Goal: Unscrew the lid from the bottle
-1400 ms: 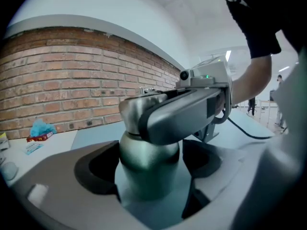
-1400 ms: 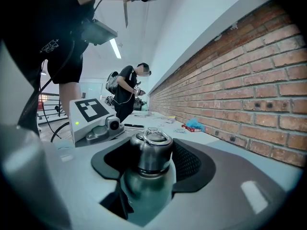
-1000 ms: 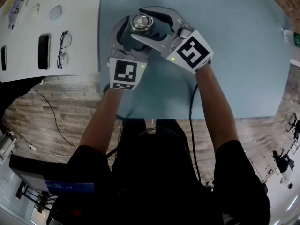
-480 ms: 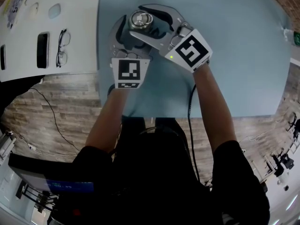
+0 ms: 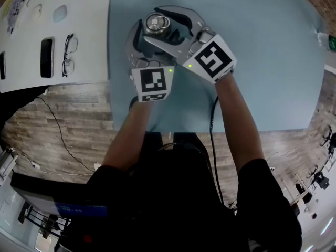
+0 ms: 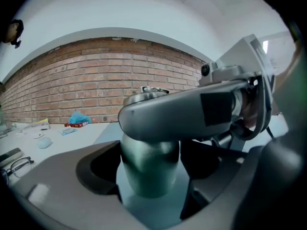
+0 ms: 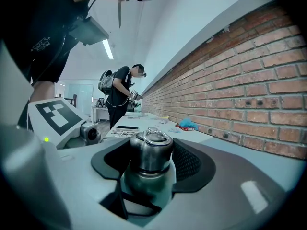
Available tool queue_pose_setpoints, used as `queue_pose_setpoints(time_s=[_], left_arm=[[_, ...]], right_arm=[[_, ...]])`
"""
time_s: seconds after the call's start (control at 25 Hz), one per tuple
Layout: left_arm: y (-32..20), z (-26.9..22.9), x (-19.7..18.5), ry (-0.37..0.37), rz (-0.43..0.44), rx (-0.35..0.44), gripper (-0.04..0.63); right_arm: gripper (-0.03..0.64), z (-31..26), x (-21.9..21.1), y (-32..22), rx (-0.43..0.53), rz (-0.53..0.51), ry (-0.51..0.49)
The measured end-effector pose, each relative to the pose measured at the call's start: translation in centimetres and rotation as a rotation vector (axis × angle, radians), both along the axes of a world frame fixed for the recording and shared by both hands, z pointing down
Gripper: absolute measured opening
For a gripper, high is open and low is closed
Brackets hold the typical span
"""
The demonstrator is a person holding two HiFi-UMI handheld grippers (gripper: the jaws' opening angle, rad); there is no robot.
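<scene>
The bottle [image 6: 148, 159] stands upper centre on the table [image 5: 262, 62], lid [image 7: 151, 150] still on. The right gripper [image 5: 164, 26] clamps the lid; the left gripper [image 6: 149, 188] has just been closing its jaws onto the bottle's body, so the unscrewing seems still to do

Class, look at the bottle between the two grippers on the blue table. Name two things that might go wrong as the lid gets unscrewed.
1. The jaws of the left gripper have just been closing round the bottle, and a firm hold is not evident; the bottle may spin along with the lid.
2. The right gripper clamps only the lid, high up; a sideways pull might tip the bottle over on the table.
</scene>
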State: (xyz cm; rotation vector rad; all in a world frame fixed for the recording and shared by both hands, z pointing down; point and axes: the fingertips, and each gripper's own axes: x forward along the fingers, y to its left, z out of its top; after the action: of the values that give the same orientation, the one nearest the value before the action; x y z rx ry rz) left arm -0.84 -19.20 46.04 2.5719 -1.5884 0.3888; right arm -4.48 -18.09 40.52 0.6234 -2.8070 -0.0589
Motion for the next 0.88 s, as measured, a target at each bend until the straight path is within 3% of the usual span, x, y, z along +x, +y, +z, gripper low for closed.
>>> queue_pose_setpoints(time_s=[0.4,0.88], left_arm=[[-0.11,-0.03,-0.09,0.022,0.022,-0.006,0.353],[0.16,0.02,0.13,0.008,0.183,-0.025,0.359]], right_arm=[[0.265,-0.09,-0.04,0.04,0.005,-0.012,-0.002],[0.265,-0.07,-0.17,0.28,0.009,-0.057,0.022]])
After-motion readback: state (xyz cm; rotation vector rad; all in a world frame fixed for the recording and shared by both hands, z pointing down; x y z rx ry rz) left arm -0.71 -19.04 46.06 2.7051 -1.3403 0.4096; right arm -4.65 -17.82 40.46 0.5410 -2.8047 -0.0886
